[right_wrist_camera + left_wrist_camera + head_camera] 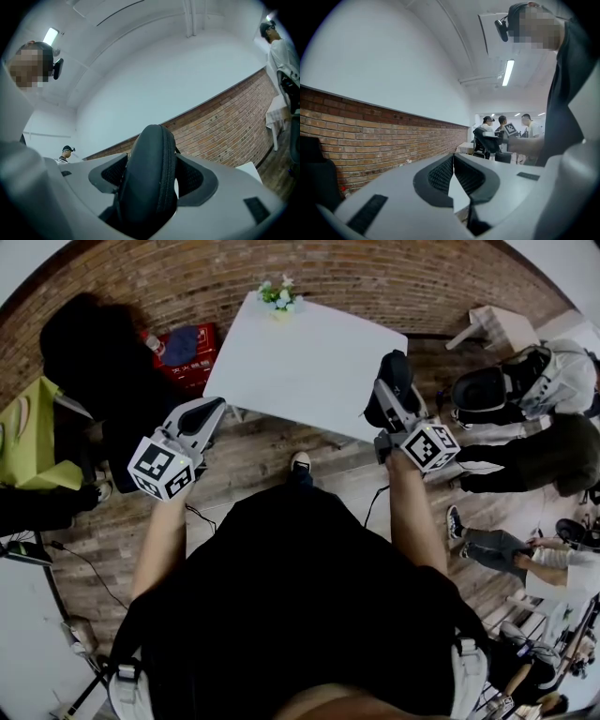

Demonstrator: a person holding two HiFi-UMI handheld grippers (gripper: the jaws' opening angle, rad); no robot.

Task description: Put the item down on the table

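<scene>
In the head view a white table point(309, 362) stands in front of me. My right gripper point(392, 395) is at the table's right near corner, shut on a black zippered case point(396, 367) that stands on edge between the jaws. In the right gripper view the case point(147, 178) fills the gap of the right gripper point(151, 157), and both pads touch it. My left gripper point(214, 411) hangs off the table's left near edge over the wooden floor. In the left gripper view, the left gripper point(453, 160) has its tips together with nothing held.
A small bunch of flowers point(278, 294) sits at the table's far edge. A red crate point(183, 351) and a dark bulky shape point(89, 357) lie to the left, with a green bag point(26, 437) beyond. People point(525, 385) sit to the right, near a small white table point(497, 326).
</scene>
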